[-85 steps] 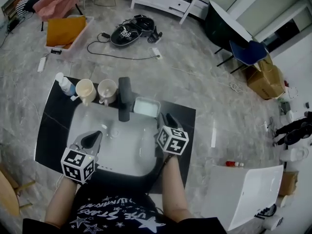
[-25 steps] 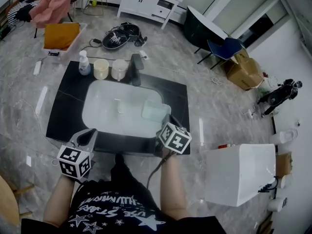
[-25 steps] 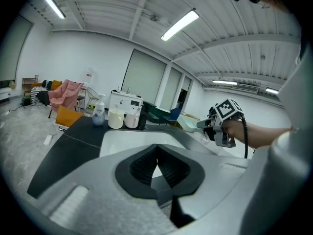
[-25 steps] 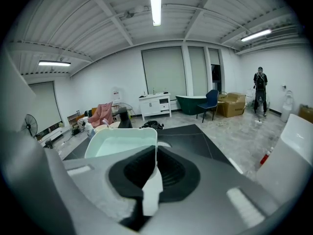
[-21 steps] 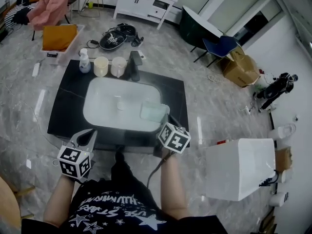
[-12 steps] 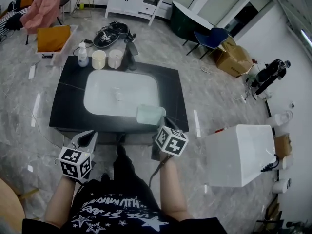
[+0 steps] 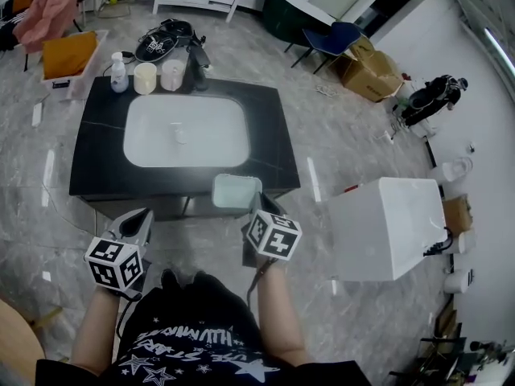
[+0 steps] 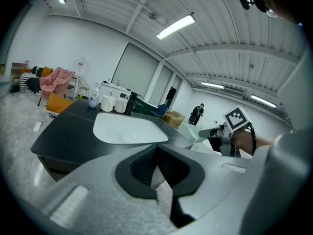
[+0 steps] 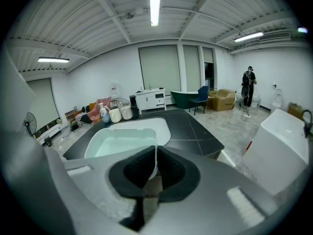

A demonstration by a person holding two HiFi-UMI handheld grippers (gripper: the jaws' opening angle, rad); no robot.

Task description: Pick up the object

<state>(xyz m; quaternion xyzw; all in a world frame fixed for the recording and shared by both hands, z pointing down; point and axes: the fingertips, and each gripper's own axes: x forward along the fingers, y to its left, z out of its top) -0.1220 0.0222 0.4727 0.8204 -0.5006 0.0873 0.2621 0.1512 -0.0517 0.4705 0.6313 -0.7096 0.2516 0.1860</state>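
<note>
1. The right gripper (image 7: 257,205) had its jaws narrow, clamped on one thin wall of a translucent pale-green plastic container (image 7: 235,193). In the right gripper view that wall stood edge-on between the pads, one jaw inside the container and one outside.
2. Location of the container: carried at the near edge of the black desk (image 7: 96,151), in front of the person. It was near the white sink basin (image 7: 185,131) but not in it. Judged lifted clear of the desk top, though no view shows its underside.
3. Key relation: the container's body lay to the left of and beyond the right jaws, so the load hung off to one side of the grip. Its long axis could not be fixed for certain; in the head view it seemed to run left to right.
4. The left gripper (image 7: 142,215) was low on the person's left, well apart from the container. Its jaws were together with nothing between them.
5. The right hand was clearly the nearer one and carried the object alone.
6. Far-left corner of the desk: a soap bottle (image 7: 119,72), two cream cups (image 7: 146,77) and a dark faucet (image 7: 198,58), all well apart from the container.
7. Judgement: the pick looked done. A one-wall pinch risks the container tilting or slipping.
</note>
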